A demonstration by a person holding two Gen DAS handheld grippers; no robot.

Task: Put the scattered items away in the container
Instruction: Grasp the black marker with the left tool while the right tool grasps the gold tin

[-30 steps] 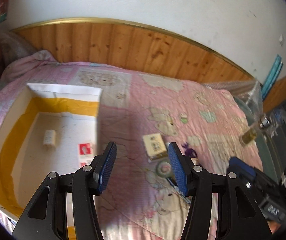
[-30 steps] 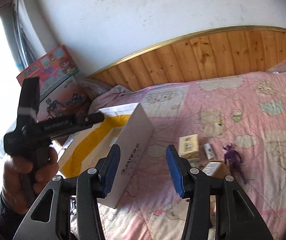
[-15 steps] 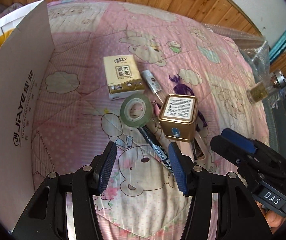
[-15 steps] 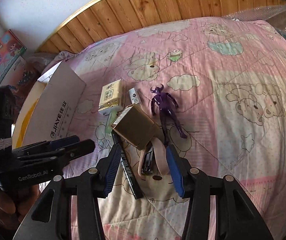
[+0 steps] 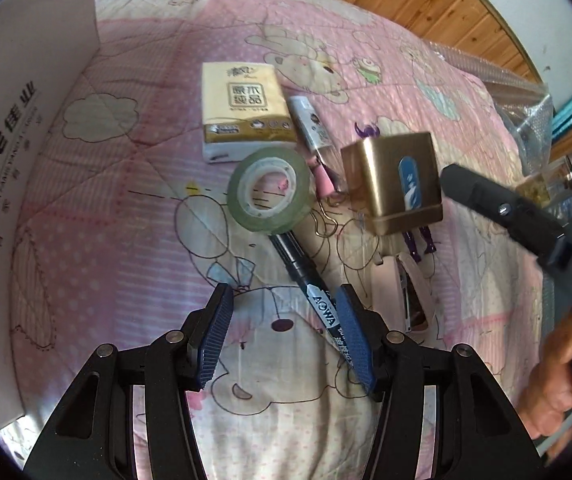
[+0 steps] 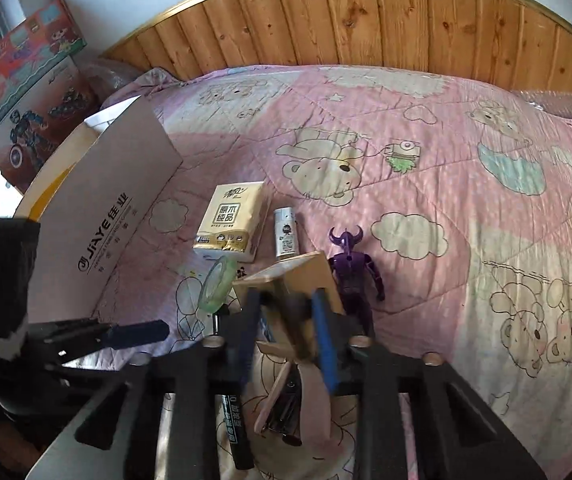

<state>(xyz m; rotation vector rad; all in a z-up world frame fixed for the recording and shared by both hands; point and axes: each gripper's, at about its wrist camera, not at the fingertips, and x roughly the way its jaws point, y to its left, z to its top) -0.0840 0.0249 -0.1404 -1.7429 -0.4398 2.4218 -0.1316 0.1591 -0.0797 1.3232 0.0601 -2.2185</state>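
My right gripper [image 6: 286,332] is shut on a gold tin box [image 6: 292,284], seen also in the left wrist view [image 5: 396,184], lifted just off the pink quilt. My left gripper [image 5: 283,336] is open and empty, low over a black marker [image 5: 306,280]. A tape roll [image 5: 269,190], a tissue pack [image 5: 243,114], a small white tube [image 5: 310,124], a purple figure [image 6: 352,270] and a pink clip [image 5: 324,176] lie scattered. The white cardboard box [image 5: 17,160] stands at the left.
Wooden headboard [image 6: 366,24] runs along the far side. Toy boxes [image 6: 25,80] stand beyond the cardboard box. A glass bottle [image 5: 554,184] and bubble wrap [image 5: 526,112] sit at the bed's right edge. A pink stapler-like item [image 5: 410,292] lies under the tin.
My right gripper has closed on the gold tin and tilted it up off the quilt. My left gripper has dropped lower toward the marker and tape.
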